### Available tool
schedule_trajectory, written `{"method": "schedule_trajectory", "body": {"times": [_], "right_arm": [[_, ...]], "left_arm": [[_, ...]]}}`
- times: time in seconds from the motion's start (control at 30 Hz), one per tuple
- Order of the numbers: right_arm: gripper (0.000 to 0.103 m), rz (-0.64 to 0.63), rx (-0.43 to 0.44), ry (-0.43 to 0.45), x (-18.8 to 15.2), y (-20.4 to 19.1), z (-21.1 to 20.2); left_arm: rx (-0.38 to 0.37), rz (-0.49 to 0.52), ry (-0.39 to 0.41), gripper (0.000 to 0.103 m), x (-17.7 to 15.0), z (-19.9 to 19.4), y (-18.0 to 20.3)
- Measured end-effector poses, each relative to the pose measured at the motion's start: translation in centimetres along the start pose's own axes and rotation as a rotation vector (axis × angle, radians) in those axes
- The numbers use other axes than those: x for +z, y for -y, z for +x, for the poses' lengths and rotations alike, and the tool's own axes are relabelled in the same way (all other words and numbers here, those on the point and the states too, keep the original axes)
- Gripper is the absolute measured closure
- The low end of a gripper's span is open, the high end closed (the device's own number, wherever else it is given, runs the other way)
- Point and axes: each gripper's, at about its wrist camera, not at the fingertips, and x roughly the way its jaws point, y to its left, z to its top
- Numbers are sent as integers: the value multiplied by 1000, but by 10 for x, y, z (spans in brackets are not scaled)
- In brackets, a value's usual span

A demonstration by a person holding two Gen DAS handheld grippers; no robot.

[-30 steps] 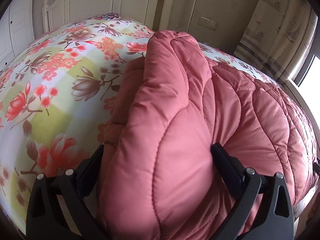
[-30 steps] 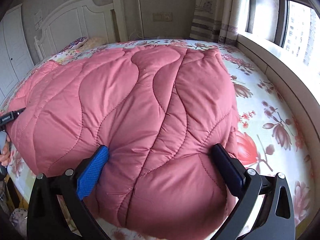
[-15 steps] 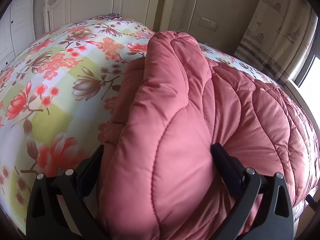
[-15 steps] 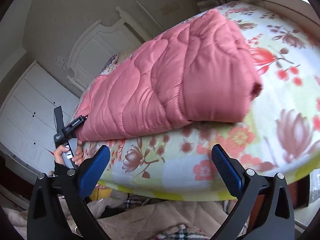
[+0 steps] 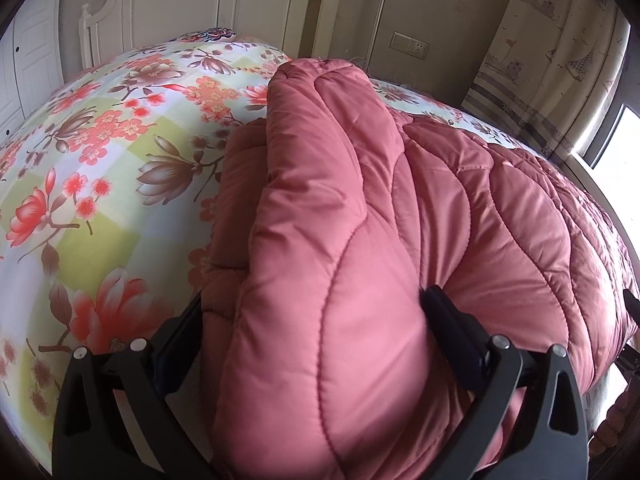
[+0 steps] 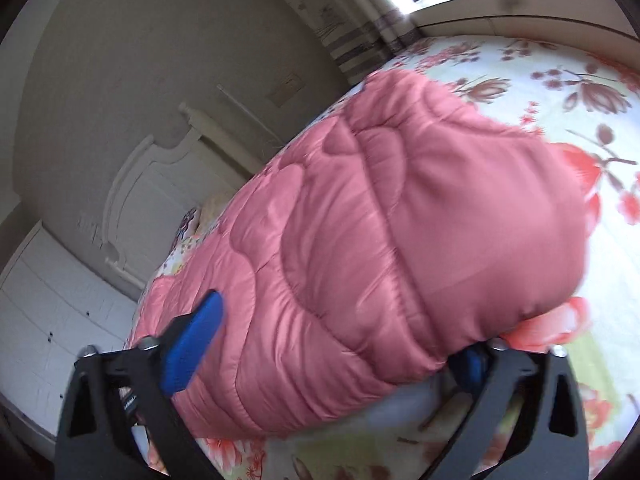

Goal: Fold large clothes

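A: Where's the pink quilted coat (image 5: 360, 240)?

B: Folded into a thick bundle on the bed (image 5: 100, 160), over the floral sheet. From the left wrist it fills the middle and right of the view, reaching far toward the white headboard (image 5: 160, 12).

A: And the left gripper (image 5: 316, 320)?

B: Spread wide, with the near end of the bundle bulging between its two black fingers; both press into the padding. Whether it truly clamps the fabric, I cannot tell.

A: The right gripper (image 6: 340, 332)?

B: Also wide apart. Its left blue pad (image 6: 192, 348) lies against the coat (image 6: 380, 260); the right pad is mostly hidden under the bundle's edge. That view is tilted and blurred.

A: Any writing or labels?

B: Small white lettering on the right gripper's body near the left finger, too small to read. A wall socket plate (image 5: 410, 44) sits beside the curtain (image 5: 552, 60); no readable brand.
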Motion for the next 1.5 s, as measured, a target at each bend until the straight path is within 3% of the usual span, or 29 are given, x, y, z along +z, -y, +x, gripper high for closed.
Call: {"method": "schedule_trajectory", "body": {"times": [0.07,0.2,0.27,0.4,0.5,0.6,0.7,0.87,0.97,1.1,1.23,1.4,1.43,1.47,1.5], "right_arm": [[34,-10,-5,20,-4,0,-3],[63,63,103,26,-2,25,-16],[66,70,145,18,-1,34,-20],[66,51,163,15,-2,34,-23],[66,56,176,17,-2,34,-25],[66,57,178,15,-3,35,-25],[66,62,179,5,-2,35,-24],[63,58,168,0,1,36,-19],[41,58,199,-10,3,30,-20],[17,27,145,-26,5,15,-17],[17,68,78,-34,18,10,-2],[16,187,23,38,47,17,23],[19,185,31,50,50,16,29],[42,192,52,53,51,18,35],[50,205,65,48,51,21,39]], "left_arm": [[-2,-2,1,2,0,0,1],[32,-2,32,2,-3,-16,6],[50,31,87,4,1,-36,18],[39,159,277,2,32,-91,68],[69,259,346,2,62,-94,114],[109,331,247,2,100,-40,155],[112,359,167,2,116,4,177],[162,443,31,2,89,92,195],[87,362,-22,2,96,96,179],[40,327,-42,2,97,99,171],[28,318,-49,2,95,101,169],[32,284,-54,2,98,102,163],[35,266,-55,2,99,101,160],[28,256,-57,2,98,100,157],[23,255,-57,2,96,98,156]]}}
